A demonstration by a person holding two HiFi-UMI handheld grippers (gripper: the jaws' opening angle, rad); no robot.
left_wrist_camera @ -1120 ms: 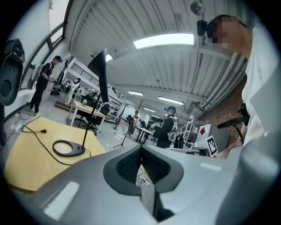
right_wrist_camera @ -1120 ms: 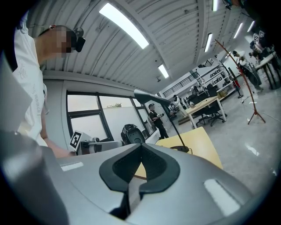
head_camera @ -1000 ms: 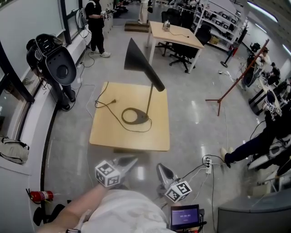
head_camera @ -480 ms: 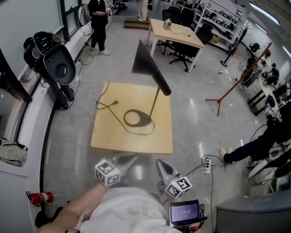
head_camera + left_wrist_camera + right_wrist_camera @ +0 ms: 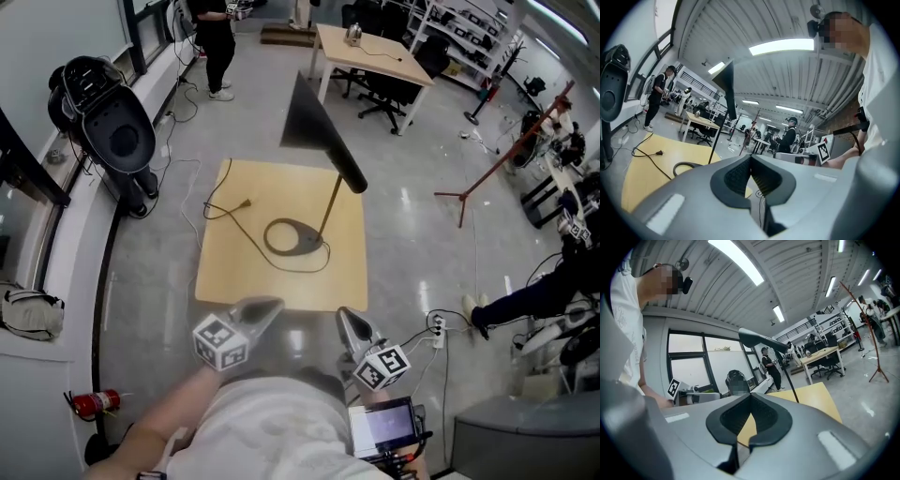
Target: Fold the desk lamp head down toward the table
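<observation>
A black desk lamp stands on a small wooden table point(image 5: 234, 272). Its cone head point(image 5: 314, 127) is raised high on a thin stem point(image 5: 332, 206), above a round ring base point(image 5: 292, 236). A black cord point(image 5: 230, 208) runs off the base to the left. My left gripper point(image 5: 267, 307) and right gripper point(image 5: 349, 321) are both shut and empty, short of the table's near edge. In the left gripper view the lamp head point(image 5: 727, 89) stands upright ahead. The lamp head point(image 5: 761, 341) in the right gripper view juts toward the left.
A black massage chair point(image 5: 103, 112) stands at the left wall. A person point(image 5: 214, 37) stands beyond the table, near a second desk point(image 5: 375, 58) with office chairs. A red tripod stand point(image 5: 497, 164) is at the right. A fire extinguisher point(image 5: 94, 403) lies at the lower left.
Both grippers and the head camera have moved forward toward the table, so the table and lamp sit lower and nearer in the head view. The lamp itself is unmoved.
</observation>
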